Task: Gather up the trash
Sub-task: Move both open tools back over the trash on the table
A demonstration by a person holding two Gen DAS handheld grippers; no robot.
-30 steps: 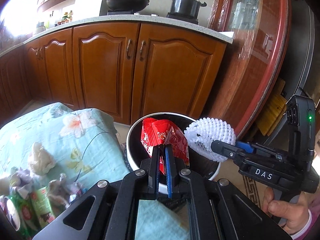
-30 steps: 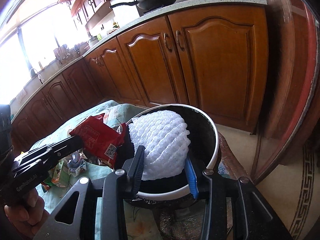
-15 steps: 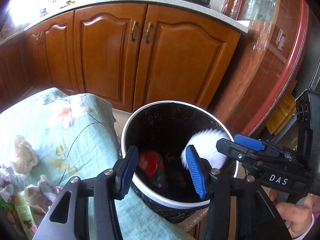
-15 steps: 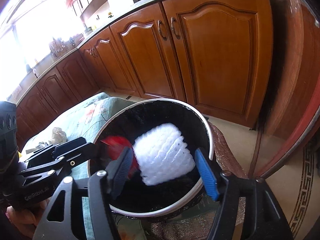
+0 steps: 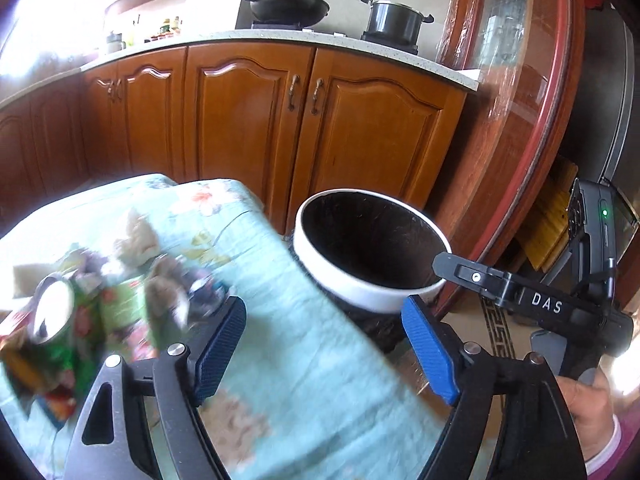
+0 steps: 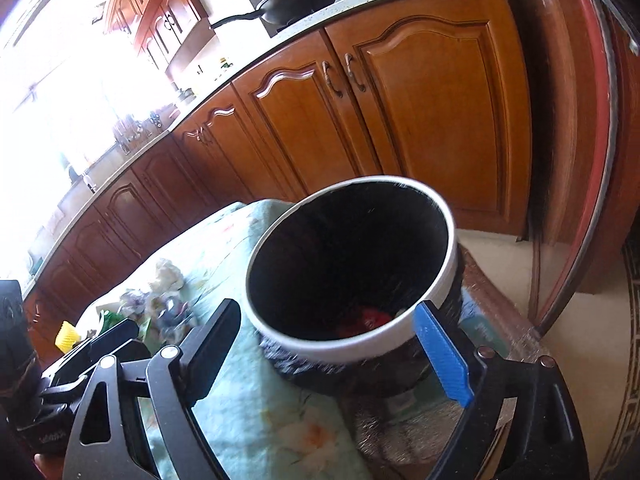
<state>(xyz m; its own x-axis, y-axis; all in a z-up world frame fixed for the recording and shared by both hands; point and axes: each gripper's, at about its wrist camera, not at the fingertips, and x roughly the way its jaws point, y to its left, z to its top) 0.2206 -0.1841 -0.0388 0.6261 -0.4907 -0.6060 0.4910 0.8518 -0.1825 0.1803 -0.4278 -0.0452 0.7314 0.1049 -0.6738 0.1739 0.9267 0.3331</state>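
A black-lined trash bin with a white rim (image 5: 370, 294) (image 6: 280, 332) stands at the corner of the table. Deep inside it lie a red wrapper (image 6: 372, 316) and a sliver of white foam net (image 6: 400, 312). My left gripper (image 5: 324, 348) hangs over the floral tablecloth, left of the bin, jaws opening with nothing between them. My right gripper (image 6: 328, 352) is just in front of the bin, jaws also opening and empty. It appears in the left wrist view (image 5: 444, 262) beside the bin's right rim. A blurred trash pile (image 5: 100, 300) (image 6: 160, 304) lies on the cloth.
The table carries a pale green floral cloth (image 5: 304, 380). Wooden cabinets (image 5: 248, 120) run behind, with a wok (image 5: 288, 4) and pot (image 5: 394, 18) on the counter. A glass-fronted cabinet (image 5: 520, 100) stands to the right. A yellow foam piece (image 6: 68, 334) sits near the left gripper (image 6: 112, 336).
Both grippers opened: the red wrapper left my left gripper and the white foam net left my right, and both dropped into the bin. My left gripper pulled back leftward over the table.
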